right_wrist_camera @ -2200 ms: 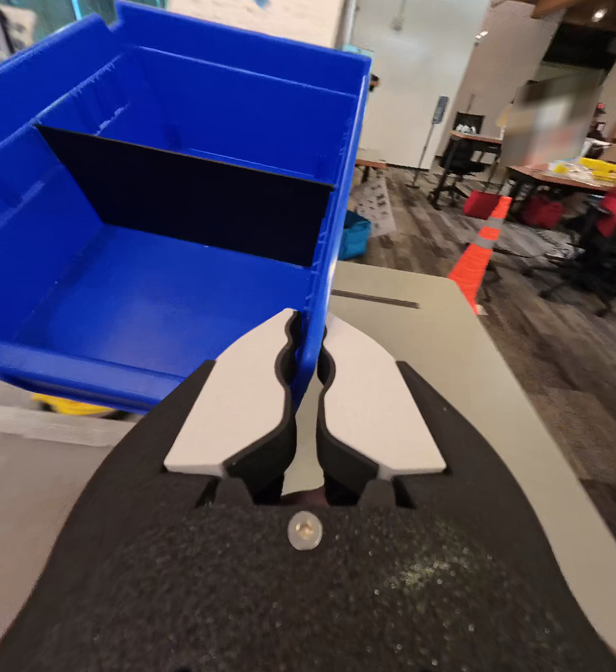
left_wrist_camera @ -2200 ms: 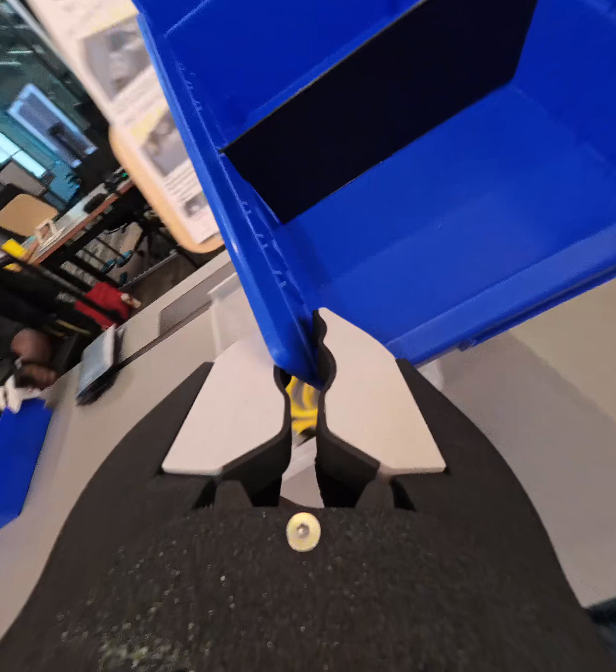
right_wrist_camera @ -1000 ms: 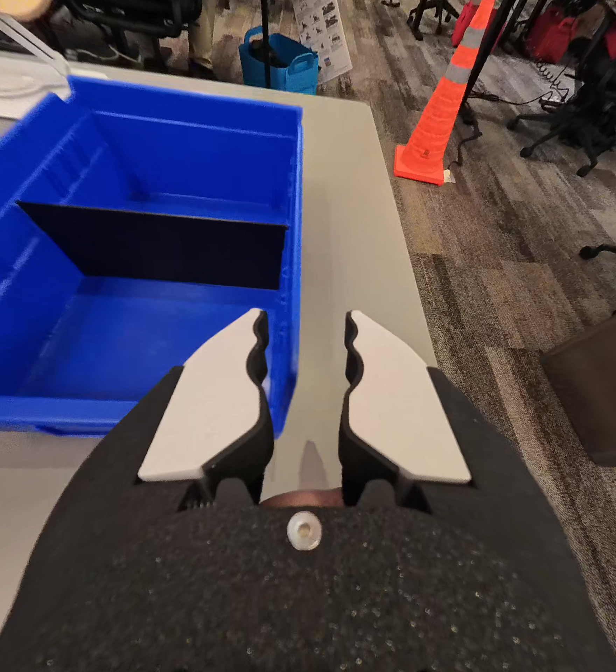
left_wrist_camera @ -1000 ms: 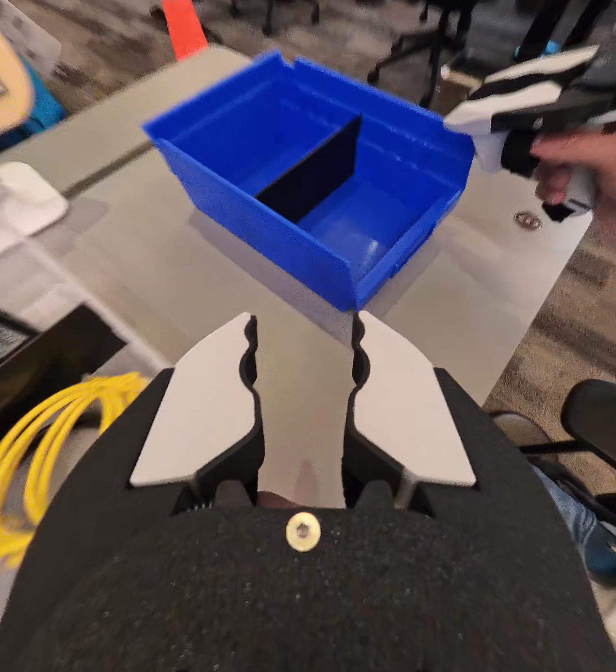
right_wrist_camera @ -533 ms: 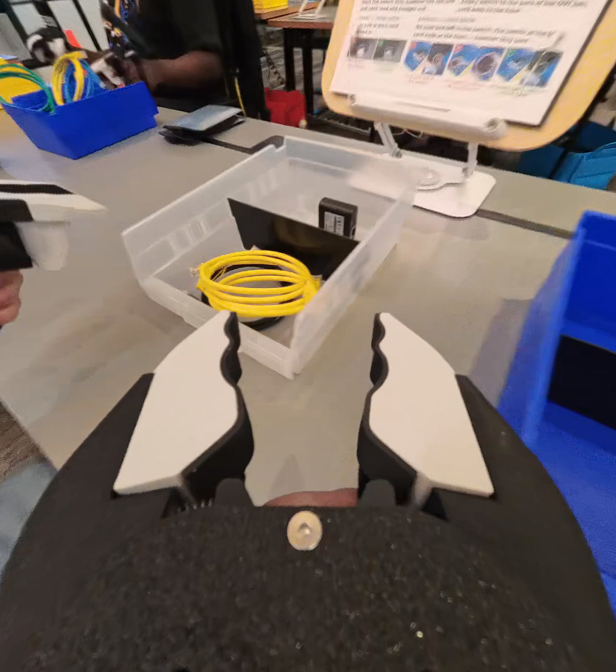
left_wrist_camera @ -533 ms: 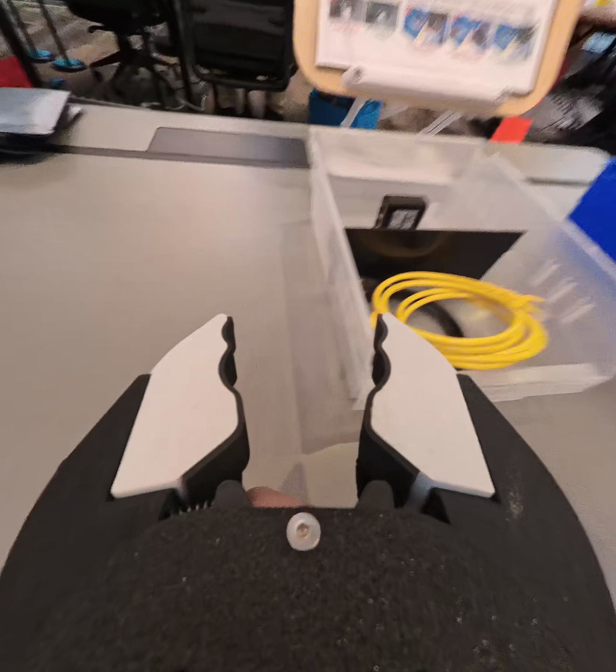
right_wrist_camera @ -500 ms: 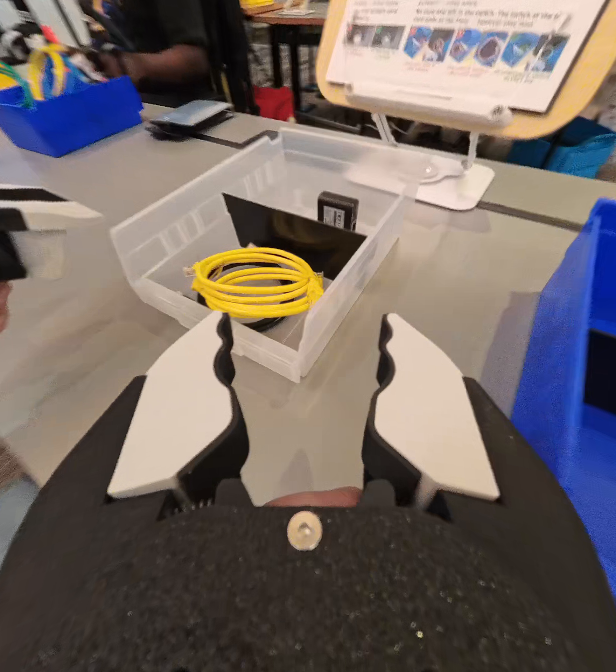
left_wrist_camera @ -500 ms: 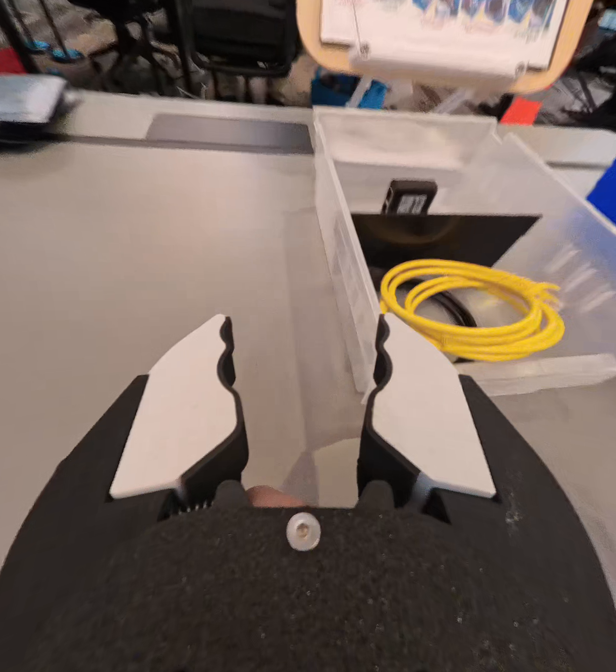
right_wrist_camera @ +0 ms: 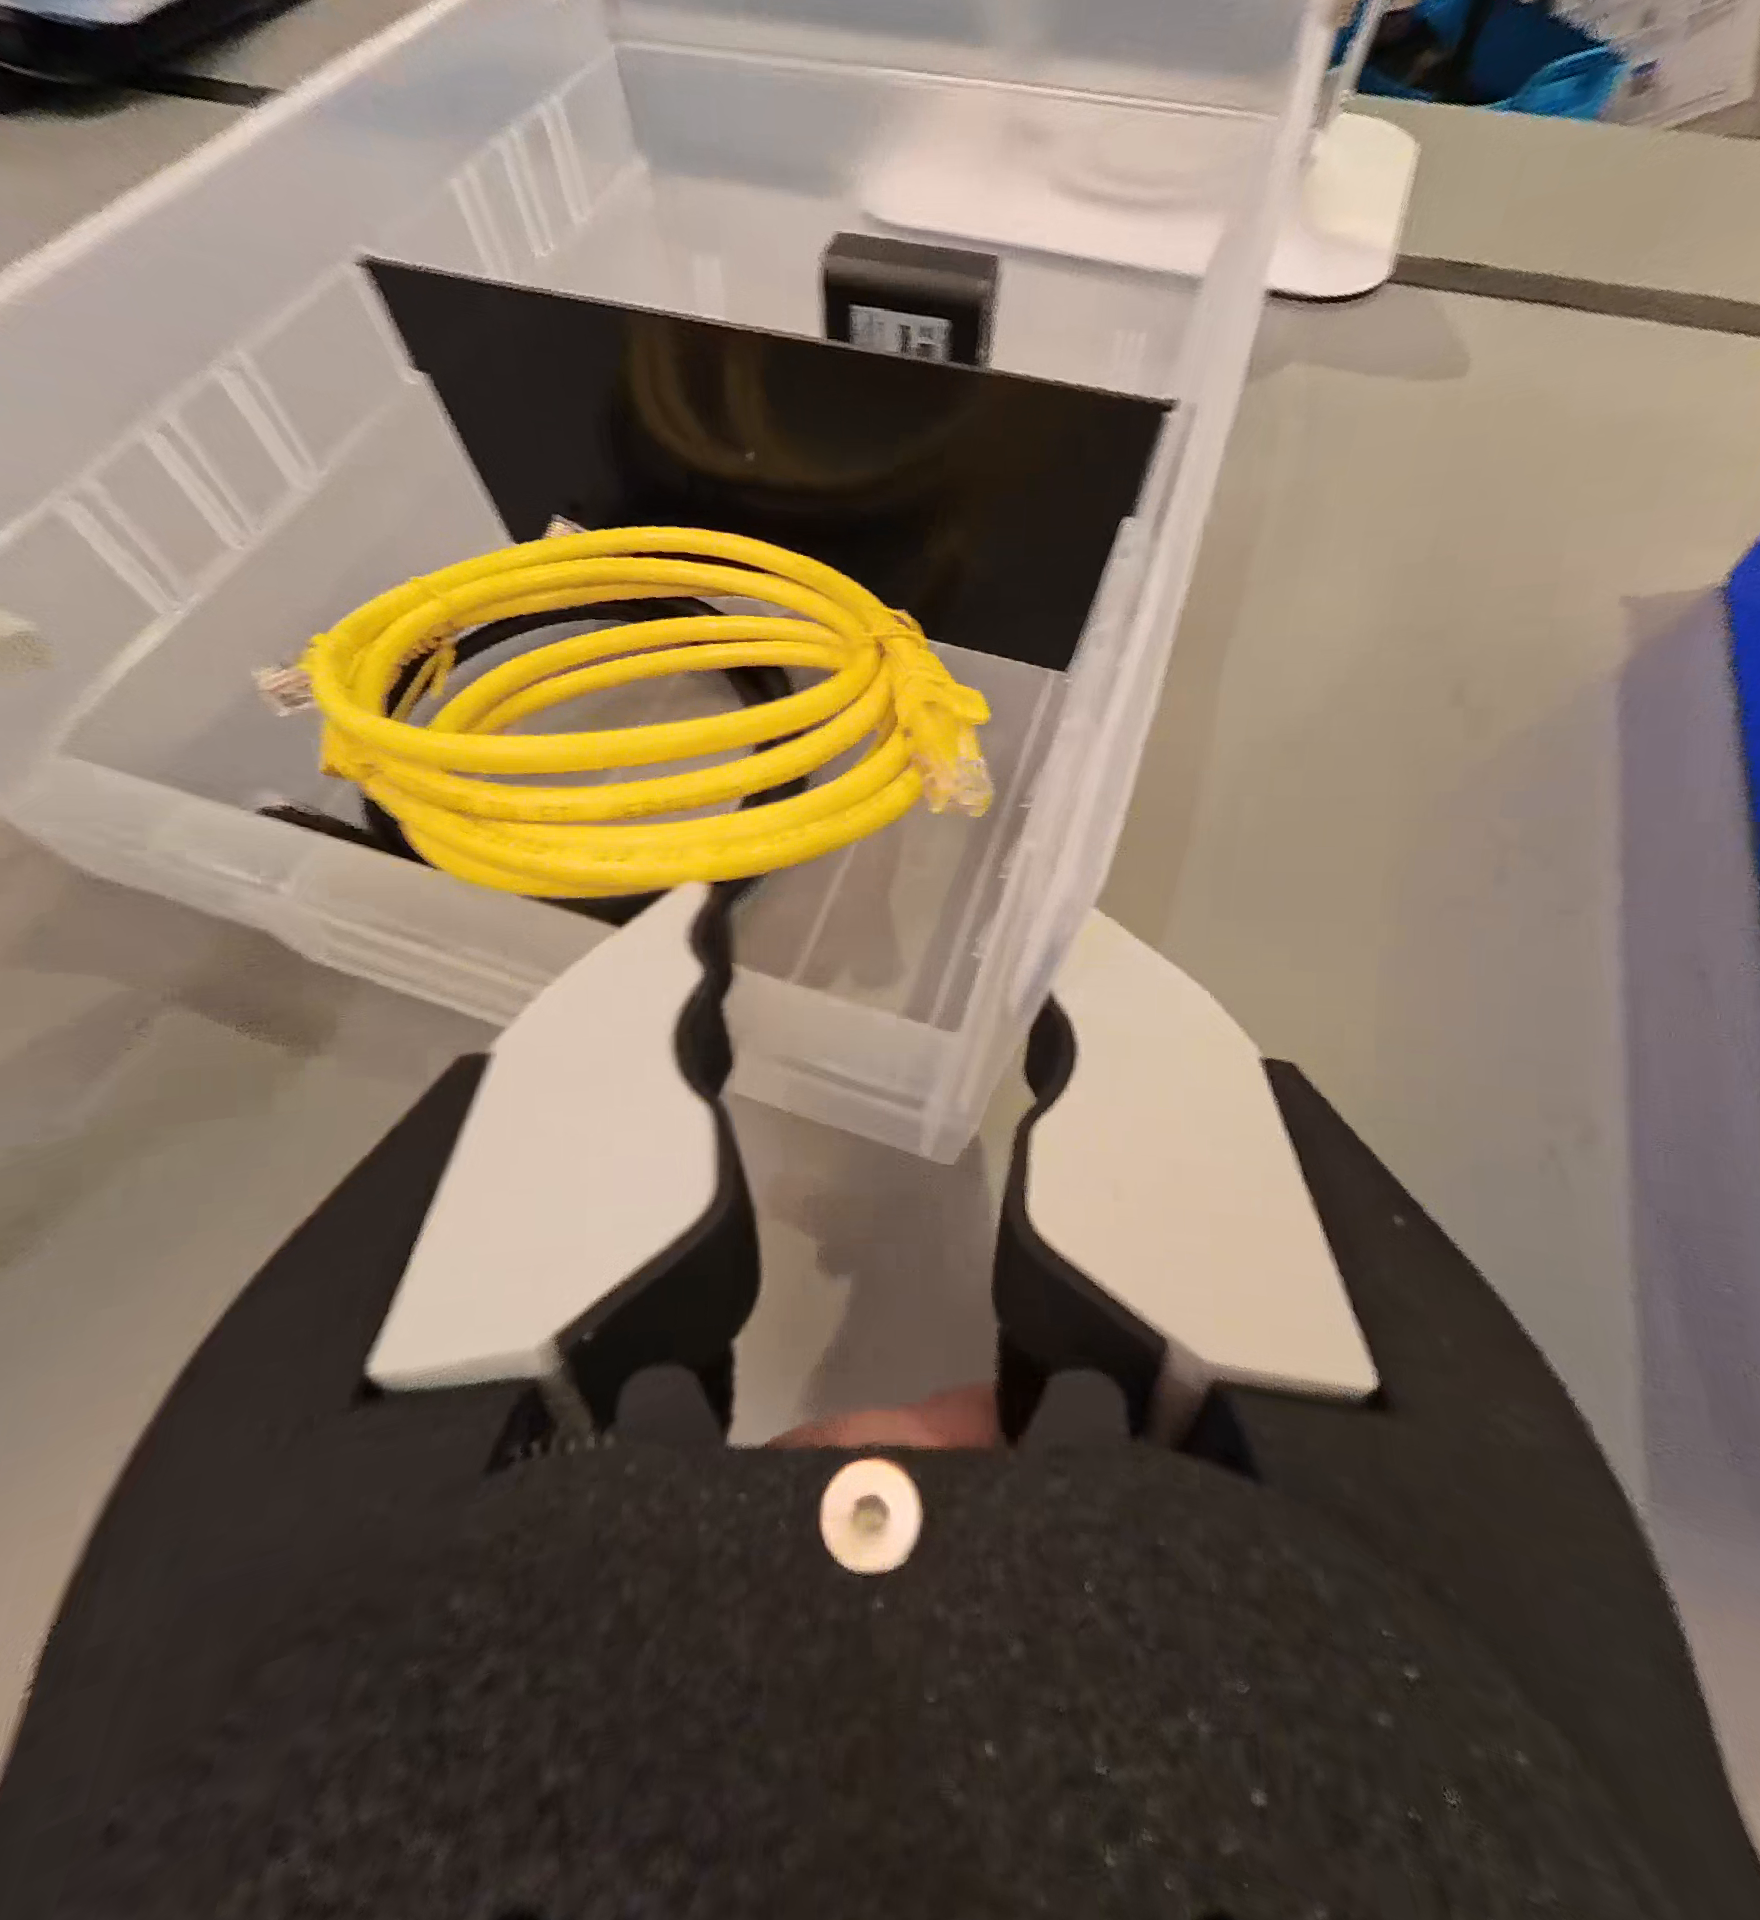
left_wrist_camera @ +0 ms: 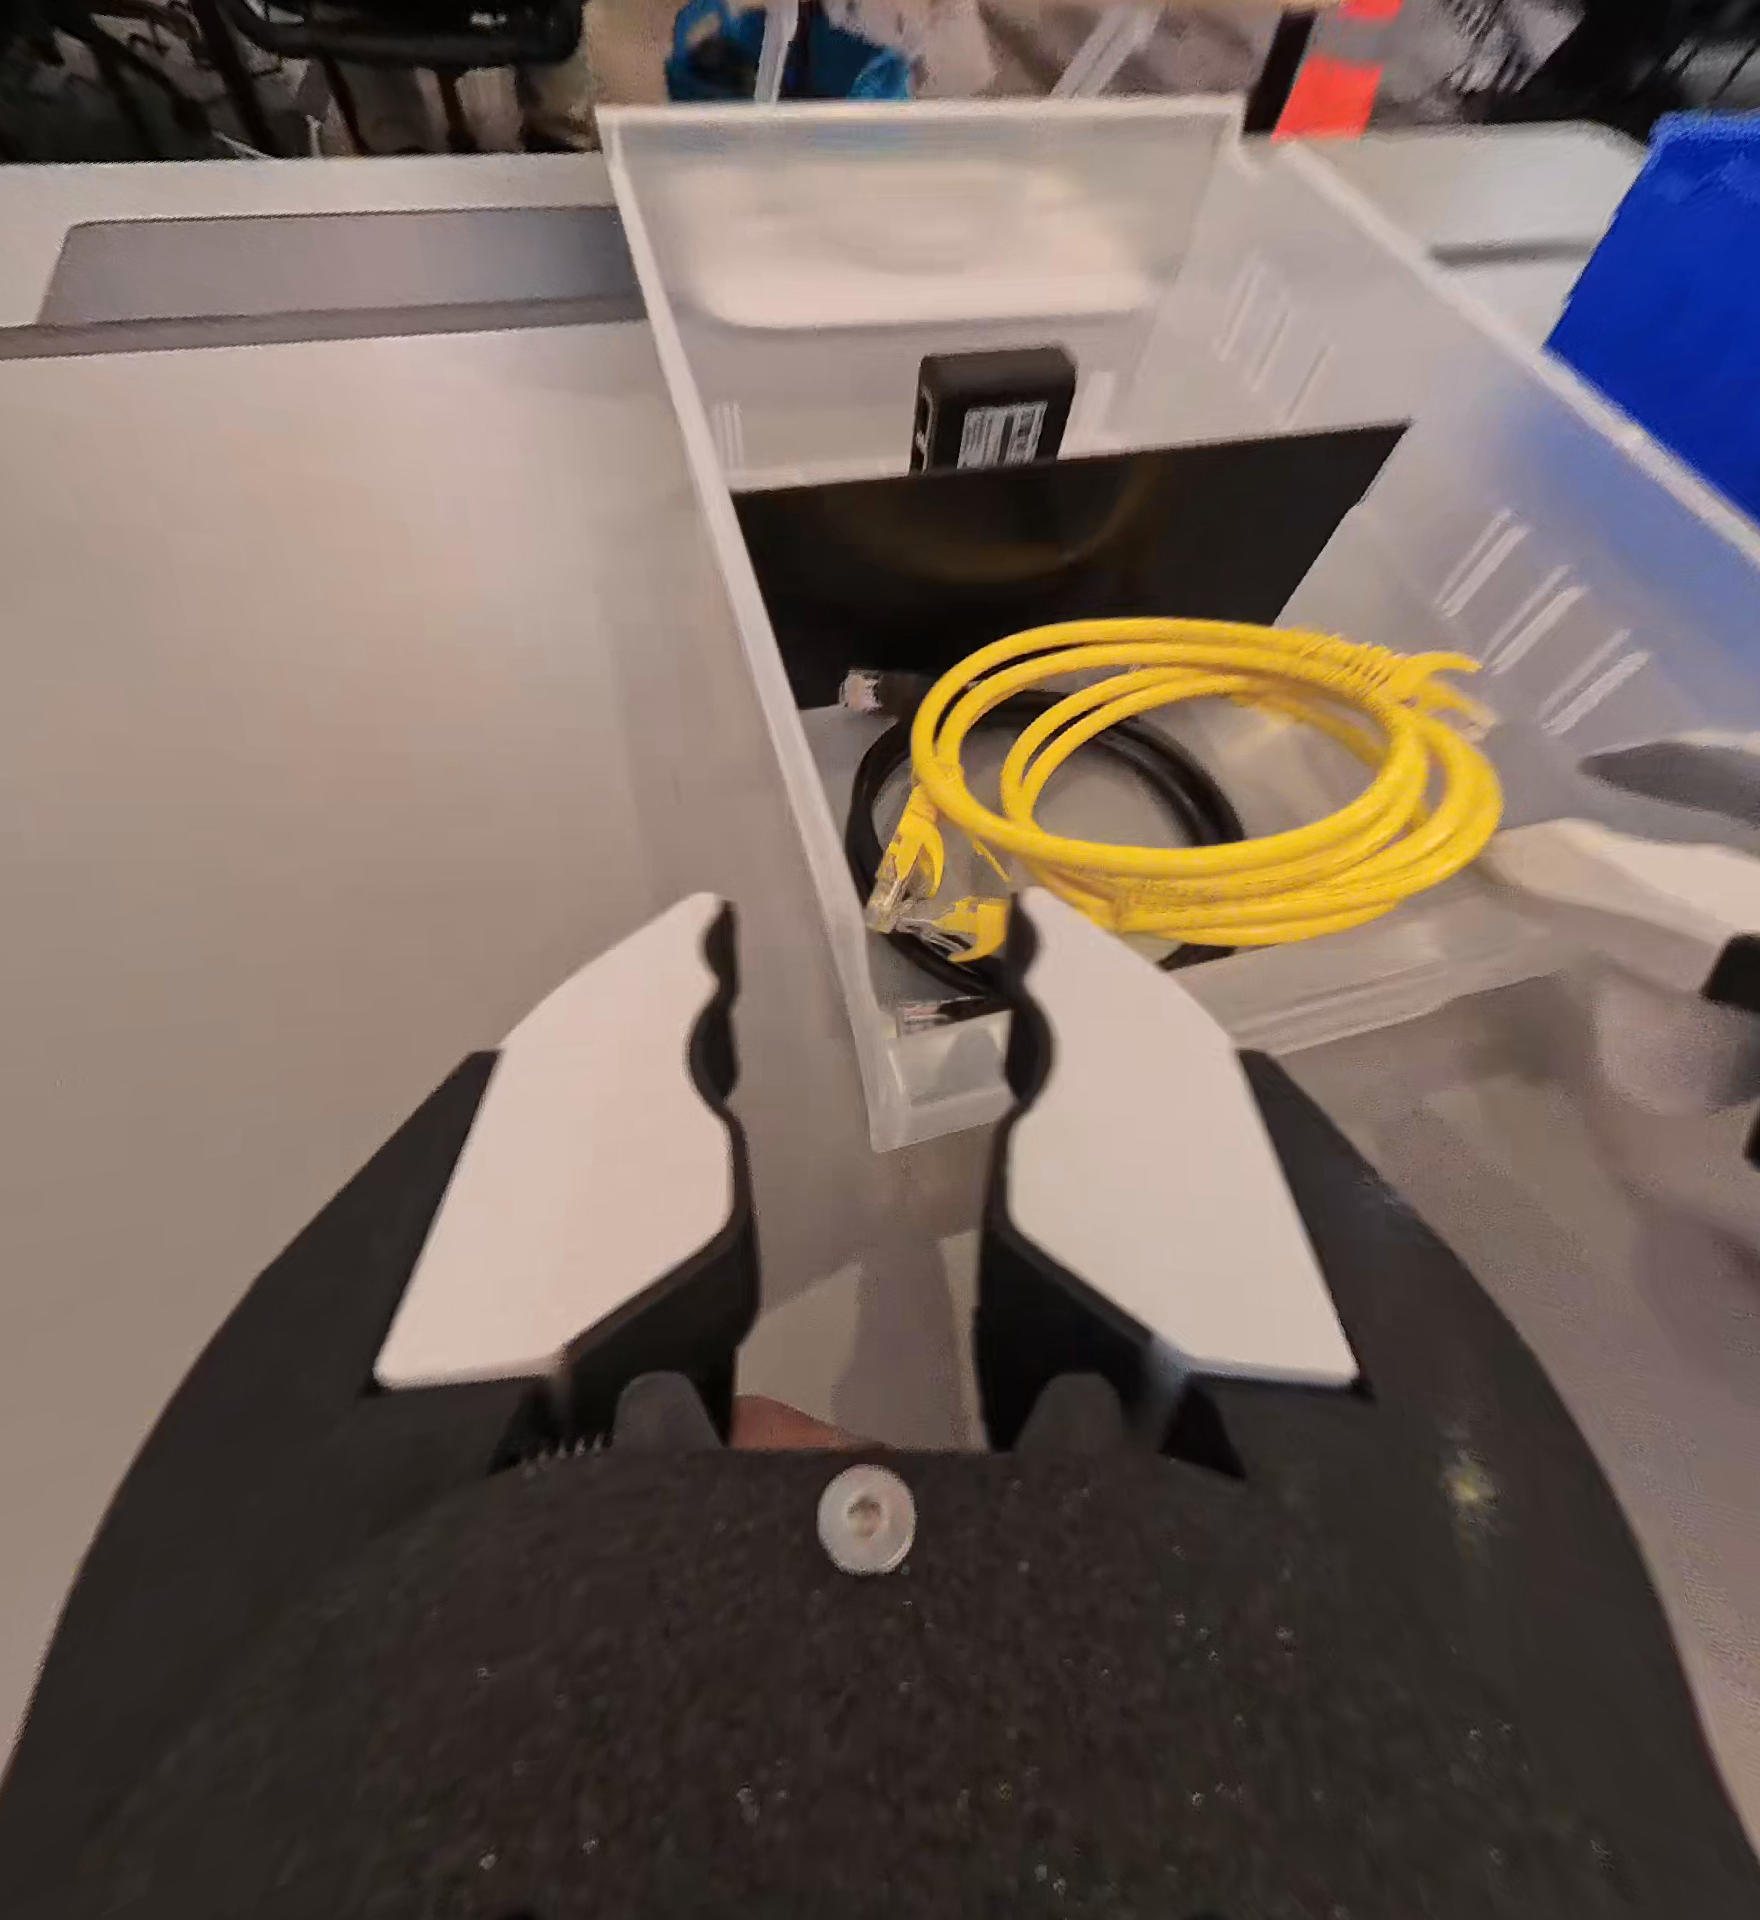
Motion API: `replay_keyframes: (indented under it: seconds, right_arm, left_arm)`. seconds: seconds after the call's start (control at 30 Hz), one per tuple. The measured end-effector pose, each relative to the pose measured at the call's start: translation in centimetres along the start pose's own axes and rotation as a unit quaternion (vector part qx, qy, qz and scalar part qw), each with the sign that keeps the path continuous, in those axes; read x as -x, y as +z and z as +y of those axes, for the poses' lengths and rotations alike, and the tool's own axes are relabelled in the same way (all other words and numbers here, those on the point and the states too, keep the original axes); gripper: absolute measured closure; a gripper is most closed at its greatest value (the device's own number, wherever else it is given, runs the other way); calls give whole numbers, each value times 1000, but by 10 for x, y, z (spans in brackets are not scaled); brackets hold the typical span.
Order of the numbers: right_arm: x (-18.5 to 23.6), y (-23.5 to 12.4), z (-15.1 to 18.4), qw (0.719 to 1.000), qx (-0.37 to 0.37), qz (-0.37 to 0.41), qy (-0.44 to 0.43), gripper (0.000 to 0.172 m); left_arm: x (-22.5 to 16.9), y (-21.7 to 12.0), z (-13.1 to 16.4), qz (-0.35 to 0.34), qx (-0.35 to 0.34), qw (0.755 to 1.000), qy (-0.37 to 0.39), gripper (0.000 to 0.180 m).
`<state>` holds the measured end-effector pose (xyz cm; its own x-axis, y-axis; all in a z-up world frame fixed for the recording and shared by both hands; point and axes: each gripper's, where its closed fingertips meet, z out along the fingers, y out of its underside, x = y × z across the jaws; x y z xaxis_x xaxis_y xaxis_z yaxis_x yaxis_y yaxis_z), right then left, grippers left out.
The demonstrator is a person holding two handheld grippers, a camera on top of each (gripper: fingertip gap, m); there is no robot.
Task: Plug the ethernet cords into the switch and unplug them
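Left hand-held gripper (left_wrist_camera: 868, 914) is low over the counter (left_wrist_camera: 284, 727), pointing at the near left corner of the clear bin (left_wrist_camera: 824, 904). Jaws are apart and straddle that corner wall: left finger outside, right finger over the inside. Neither pad is pressed on the wall, nothing gripped.

Right hand-held gripper (right_wrist_camera: 876, 935) is at the near right corner of the same bin, same pose: left fingertip (right_wrist_camera: 684, 914) over the inside, right one outside past the wall. Jaws apart, no clamp visible, nothing held. It also shows blurred at the right edge of the left wrist view.

Counts:
- 2 hand-held grippers, both spread.
- 1 clear bin, split by 1 black divider (right_wrist_camera: 772, 468) into 2 compartments.
- 1 coiled yellow ethernet cord (right_wrist_camera: 606, 717) in the near compartment, 2 clear-tipped plugs visible, 1 at each side of the coil.
- 1 coiled black cord (left_wrist_camera: 1063, 727) under the yellow one, same compartment.
- 1 small black box with a label (left_wrist_camera: 995, 410), presumably the switch, standing upright in the far compartment behind the divider.
- 1 blue bin (left_wrist_camera: 1728, 343) to the right of the clear bin, only partly in frame.
- 1 white stand base (right_wrist_camera: 1333, 208) behind the clear bin.

Cords are not plugged into anything.
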<state>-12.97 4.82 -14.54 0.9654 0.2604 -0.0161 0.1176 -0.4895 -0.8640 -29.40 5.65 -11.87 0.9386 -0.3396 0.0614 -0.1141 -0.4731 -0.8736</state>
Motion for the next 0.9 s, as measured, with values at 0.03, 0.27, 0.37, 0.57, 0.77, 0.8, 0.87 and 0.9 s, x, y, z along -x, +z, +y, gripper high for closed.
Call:
replay_keyframes:
  seconds: [0.03,0.27,0.37,0.57,0.77,0.8,0.87,0.9]
  right_arm:
    - [-6,1,0,1000,1,25,-6,132]
    - [-18,-2,-1,996,-7,85,-20,168]
    - [1,-6,-11,996,-33,85,-20,168]
    - [65,-6,-55,993,-89,80,-26,168]
    - [153,4,-96,985,-152,66,-46,168]
    - [166,8,-100,984,-158,63,-47,169]
    - [193,17,-104,984,-162,52,-48,169]
    - [205,22,-103,985,-160,47,-45,169]
  left_arm:
    - [1,5,2,-12,7,1000,10,151]
    - [15,6,-1,-50,12,999,15,177]
    - [32,-7,-17,-76,-22,996,45,177]
    - [99,-41,-26,-122,-55,991,7,177]
    - [182,-84,-25,-151,-100,982,-48,177]
    - [195,-91,-24,-159,-108,980,-49,177]
    - [220,-104,-20,-172,-113,977,-47,178]
    - [231,-108,-18,-177,-113,977,-47,178]
